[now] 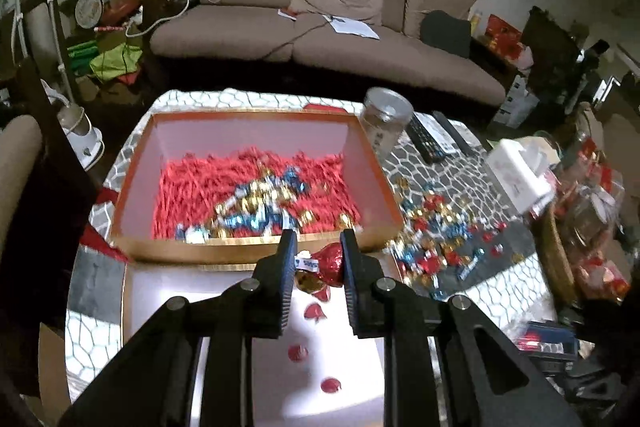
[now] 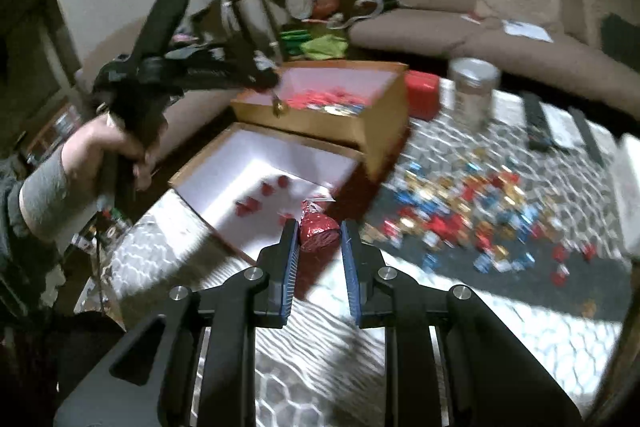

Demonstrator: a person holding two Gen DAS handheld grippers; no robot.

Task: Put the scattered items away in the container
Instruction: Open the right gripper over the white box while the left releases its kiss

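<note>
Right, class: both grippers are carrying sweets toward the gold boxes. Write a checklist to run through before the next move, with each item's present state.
1. Left gripper has a firm hold: ok, its jaws pinch red and gold foil sweets.
2. Right gripper has a firm hold: ok, a red sweet sits clamped between its jaws.
3. Box with red shredded paper is open to receive: ok.
4. Left load is over that box: not ok, it hangs just short of the near rim.
5. Grippers clear of each other: ok, well apart in the right wrist view.
6. Table cleared: not ok, loose sweets remain.
</note>
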